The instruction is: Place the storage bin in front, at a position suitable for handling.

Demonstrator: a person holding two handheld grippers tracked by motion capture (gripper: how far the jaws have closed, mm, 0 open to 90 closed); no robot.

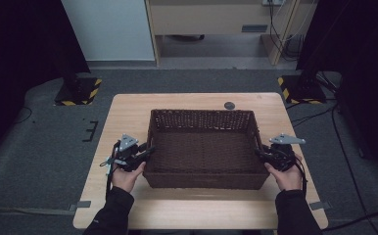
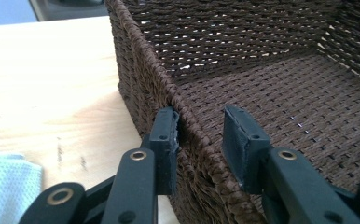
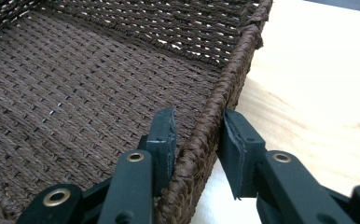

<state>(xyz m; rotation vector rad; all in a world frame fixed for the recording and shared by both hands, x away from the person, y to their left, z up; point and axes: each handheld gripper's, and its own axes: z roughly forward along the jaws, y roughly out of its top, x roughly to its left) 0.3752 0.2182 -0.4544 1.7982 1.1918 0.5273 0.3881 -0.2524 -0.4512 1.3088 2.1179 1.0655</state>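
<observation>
Grey carpet around a pale wooden desk [image 1: 128, 112], dark stands with striped bases beyond. Centred on that desk: a dark brown woven basket [image 1: 204, 147], rectangular, open-topped, nothing visible inside. At its left wall, left tongs [image 1: 145, 152], straddling the rim; in the left gripper view [image 2: 199, 140], outer pad touching the weave, inner pad clear of it, so released, not clamped. At its right wall, right tongs [image 1: 260, 152], likewise astride the rim; in the right gripper view [image 3: 197, 140], inner pad against the braided edge, outer pad just beside it with a sliver of gap, not clenched on it. Pale blue cloth [image 2: 5, 186] near the left tongs, on the desk.
</observation>
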